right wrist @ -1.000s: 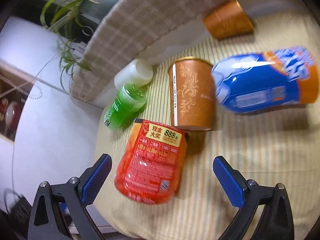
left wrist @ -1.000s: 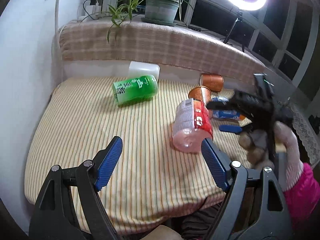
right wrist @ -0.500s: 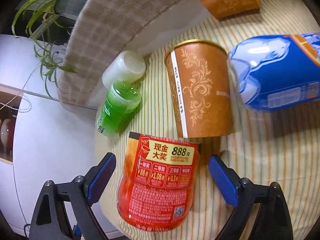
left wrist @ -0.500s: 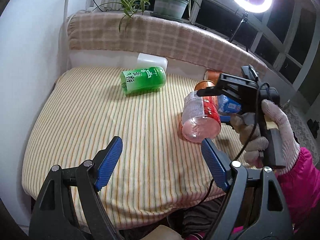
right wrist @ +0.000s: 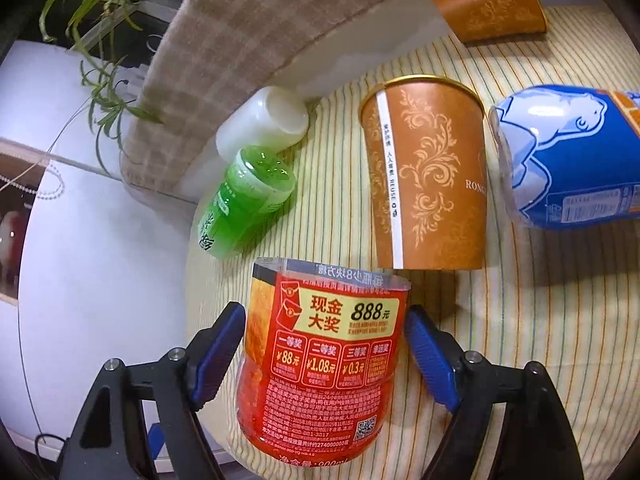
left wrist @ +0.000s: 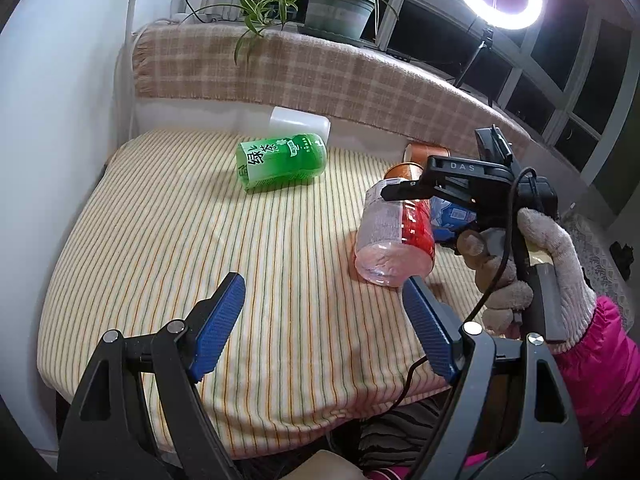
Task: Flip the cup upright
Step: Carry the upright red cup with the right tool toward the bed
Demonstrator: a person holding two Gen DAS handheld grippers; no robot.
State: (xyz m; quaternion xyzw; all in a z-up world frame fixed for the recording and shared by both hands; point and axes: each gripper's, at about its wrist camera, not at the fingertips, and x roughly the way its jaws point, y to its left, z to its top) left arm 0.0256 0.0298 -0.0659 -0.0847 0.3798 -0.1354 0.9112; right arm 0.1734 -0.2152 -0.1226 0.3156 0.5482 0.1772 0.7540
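A red-labelled clear plastic cup (right wrist: 320, 364) lies on its side on the striped cloth, also in the left wrist view (left wrist: 394, 236). My right gripper (right wrist: 325, 344) is open, its blue fingers on either side of this cup; I cannot tell if they touch it. The right gripper shows in the left wrist view (left wrist: 420, 208), over the cup. My left gripper (left wrist: 324, 320) is open and empty, above the cloth's near part, left of the red cup.
A green cup (left wrist: 282, 162) and a white cup (left wrist: 300, 126) lie at the back. Two brown paper cups (right wrist: 428, 184) (right wrist: 488, 2) and a blue cup (right wrist: 568, 160) lie beyond the red one. A plaid-covered ledge (left wrist: 320, 76) bounds the back.
My right gripper has moved forward so that the red cup now sits between its fingers. My left gripper has held roughly still.
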